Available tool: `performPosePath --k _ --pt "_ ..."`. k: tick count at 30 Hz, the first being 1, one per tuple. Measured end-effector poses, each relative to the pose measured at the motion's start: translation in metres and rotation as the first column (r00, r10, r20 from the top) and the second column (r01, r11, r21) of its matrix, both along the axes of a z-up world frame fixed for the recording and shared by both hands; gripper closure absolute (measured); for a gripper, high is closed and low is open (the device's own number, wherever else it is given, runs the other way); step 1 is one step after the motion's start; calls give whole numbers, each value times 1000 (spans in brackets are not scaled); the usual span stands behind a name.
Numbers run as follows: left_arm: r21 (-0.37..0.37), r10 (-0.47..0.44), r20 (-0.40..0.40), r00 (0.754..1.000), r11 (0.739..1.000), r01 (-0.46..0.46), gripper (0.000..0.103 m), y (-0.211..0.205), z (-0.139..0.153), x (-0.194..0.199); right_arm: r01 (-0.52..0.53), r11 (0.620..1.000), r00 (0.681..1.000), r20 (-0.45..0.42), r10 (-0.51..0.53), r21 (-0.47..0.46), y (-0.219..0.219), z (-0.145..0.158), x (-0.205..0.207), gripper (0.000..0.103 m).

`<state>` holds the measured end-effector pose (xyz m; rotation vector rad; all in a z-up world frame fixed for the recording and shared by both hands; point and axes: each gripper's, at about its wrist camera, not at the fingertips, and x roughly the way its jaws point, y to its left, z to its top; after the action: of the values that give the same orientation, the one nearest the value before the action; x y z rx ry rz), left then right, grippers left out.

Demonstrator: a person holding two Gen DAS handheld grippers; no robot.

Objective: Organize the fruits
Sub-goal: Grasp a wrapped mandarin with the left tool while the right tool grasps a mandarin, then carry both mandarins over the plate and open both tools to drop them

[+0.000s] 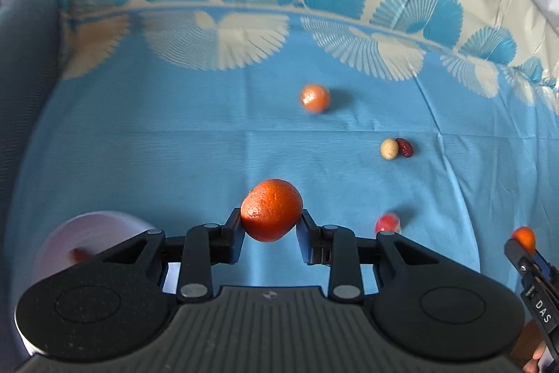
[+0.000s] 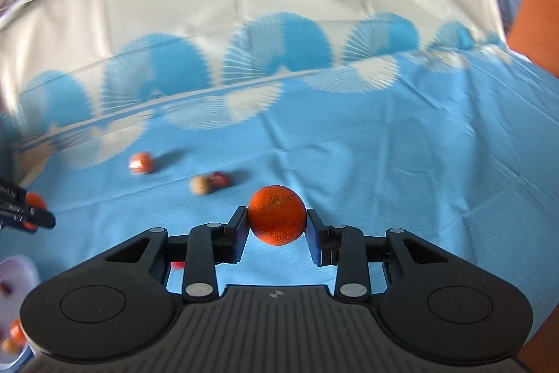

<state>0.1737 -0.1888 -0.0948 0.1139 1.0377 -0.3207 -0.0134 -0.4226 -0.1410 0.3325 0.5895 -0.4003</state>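
Note:
My left gripper [image 1: 271, 222] is shut on an orange mandarin [image 1: 271, 214], held above the blue cloth. My right gripper [image 2: 277, 222] is shut on a second mandarin [image 2: 276, 214]; it also shows at the right edge of the left wrist view as the right gripper [image 1: 523, 245] with its mandarin [image 1: 524, 237]. The left gripper [image 2: 35, 218] appears at the left edge of the right wrist view. On the cloth lie a wrapped orange fruit [image 1: 314, 98] [image 2: 141, 162], a pale round fruit [image 1: 389, 148] [image 2: 201, 185] touching a dark red date [image 1: 405, 147] [image 2: 220, 179], and a red fruit [image 1: 387, 223].
A white plate [image 1: 91, 229] [image 2: 17, 271] sits at the lower left, blurred, with small fruits on it. The blue tablecloth [image 1: 174, 163] with fan patterns covers the table. A dark chair back [image 1: 24, 76] stands at the left. A brown panel [image 2: 538, 30] lies far right.

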Motion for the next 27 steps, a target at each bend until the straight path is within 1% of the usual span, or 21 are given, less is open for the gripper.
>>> performPosePath --k 4,7,11,15,20,24,27 --pt "-3 5 44 999 1000 -5 68 42 35 -45 -103 995 995 16 103 -17 39 27 -24 67" --pt "-8 22 74 997 1000 -22 68 75 58 -78 -184 982 982 25 185 -39 71 47 -45 67" --pt "-19 38 94 995 999 -36 68 116 79 -120 -266 962 963 33 268 -55 113 68 -73 67" --pt "-8 54 136 989 999 -53 68 151 89 -164 -343 938 938 40 345 -47 152 82 -97 67" --pt "-32 73 156 985 997 -69 68 186 93 -209 -448 893 892 37 450 -49 200 93 -121 67" --pt "-60 94 163 982 995 -85 68 208 94 -233 -518 850 852 27 522 -89 232 102 -135 67" --pt "-75 105 187 977 993 -92 68 218 97 -244 -545 827 833 26 553 -135 246 111 -143 67"
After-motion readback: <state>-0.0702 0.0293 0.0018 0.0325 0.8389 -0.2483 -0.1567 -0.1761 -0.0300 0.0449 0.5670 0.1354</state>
